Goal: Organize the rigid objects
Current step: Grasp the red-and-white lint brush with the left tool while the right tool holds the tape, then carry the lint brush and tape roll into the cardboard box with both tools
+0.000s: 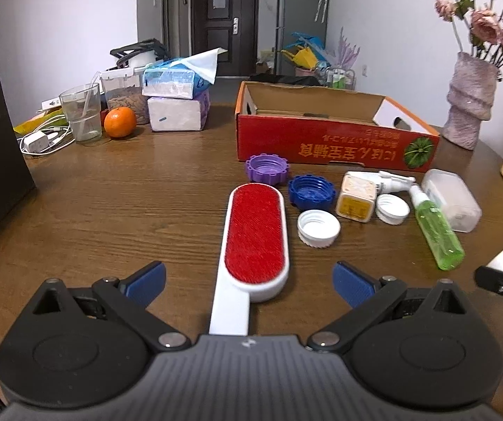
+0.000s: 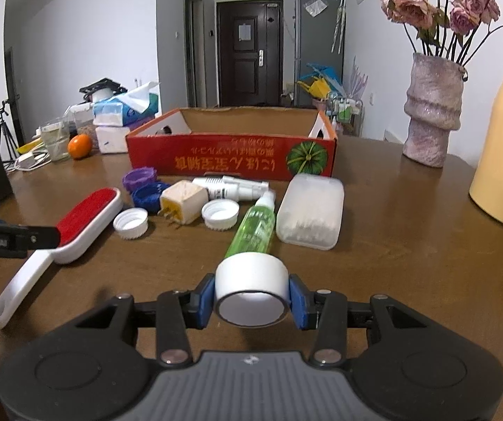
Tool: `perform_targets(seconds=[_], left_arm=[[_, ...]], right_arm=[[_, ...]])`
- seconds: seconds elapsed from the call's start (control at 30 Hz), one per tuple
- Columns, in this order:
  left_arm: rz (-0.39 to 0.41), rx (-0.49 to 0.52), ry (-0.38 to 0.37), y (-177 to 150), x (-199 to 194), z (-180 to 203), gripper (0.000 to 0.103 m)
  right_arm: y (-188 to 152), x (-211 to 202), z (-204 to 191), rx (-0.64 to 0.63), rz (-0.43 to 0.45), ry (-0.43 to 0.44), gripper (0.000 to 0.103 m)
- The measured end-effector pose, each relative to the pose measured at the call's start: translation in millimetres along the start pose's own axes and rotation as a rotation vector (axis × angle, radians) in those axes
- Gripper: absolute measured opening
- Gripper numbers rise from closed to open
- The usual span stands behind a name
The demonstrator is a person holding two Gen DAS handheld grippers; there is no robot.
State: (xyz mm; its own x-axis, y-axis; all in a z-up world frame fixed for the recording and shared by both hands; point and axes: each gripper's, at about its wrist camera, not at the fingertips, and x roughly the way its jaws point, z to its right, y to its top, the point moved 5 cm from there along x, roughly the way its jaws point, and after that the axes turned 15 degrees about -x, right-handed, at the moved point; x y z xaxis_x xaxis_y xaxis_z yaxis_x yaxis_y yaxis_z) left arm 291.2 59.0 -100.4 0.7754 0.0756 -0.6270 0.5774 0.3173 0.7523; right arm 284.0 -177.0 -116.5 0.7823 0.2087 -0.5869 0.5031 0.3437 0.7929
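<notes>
My right gripper (image 2: 251,298) has its fingers clamped on a white roll of tape (image 2: 251,289), one blue pad on each side, and the roll hangs clear of the table (image 2: 409,245) just in front of the green spray bottle (image 2: 253,226). My left gripper (image 1: 249,282) has its fingers wide apart, one on each side of the lint brush (image 1: 255,242), which lies flat on the table with its white handle running back toward me; the pads do not touch it.

I judge the step in hand to be carrying the tape to the red cardboard box (image 2: 232,158) behind the loose things, which looks empty from here. That calls for lifting the roll over the spray bottle, the white bottle caps (image 2: 220,214), the charger plug (image 2: 181,201) and the frosted plastic case (image 2: 309,210), then clearing the box's front wall before I let go. Meanwhile my left fingers need to close on the brush's neck, squarely, so it does not swivel.
</notes>
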Motion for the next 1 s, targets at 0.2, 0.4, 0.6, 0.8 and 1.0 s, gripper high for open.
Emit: perform_targets(seconds=[0.2,0.4,0.6,0.8,1.0], left_arm=[[-0.027,-0.003,0.035,4,27,3,0.101],[-0.083,-0.012,0.067,0,50,0,0.087],[-0.088,-0.021,0.065,-1,60,-4,0.069],[-0.078,-0.015,0.051,-1,57,-2,0.057],[-0.067,-0.012,0.032,-1,49,2,0.057]], right_arm=[[4,13,5,0.014,0.014,-0.017,0.042],[0,21,7,0.035,0.008,-0.012,0.042],[-3,23,7,0.045,0.009,-0.006,0.042],[-3,23,6,0.041,0.012,-0.013,0.042],[-3,23,6,0.047,0.015,-0.016,0.042]])
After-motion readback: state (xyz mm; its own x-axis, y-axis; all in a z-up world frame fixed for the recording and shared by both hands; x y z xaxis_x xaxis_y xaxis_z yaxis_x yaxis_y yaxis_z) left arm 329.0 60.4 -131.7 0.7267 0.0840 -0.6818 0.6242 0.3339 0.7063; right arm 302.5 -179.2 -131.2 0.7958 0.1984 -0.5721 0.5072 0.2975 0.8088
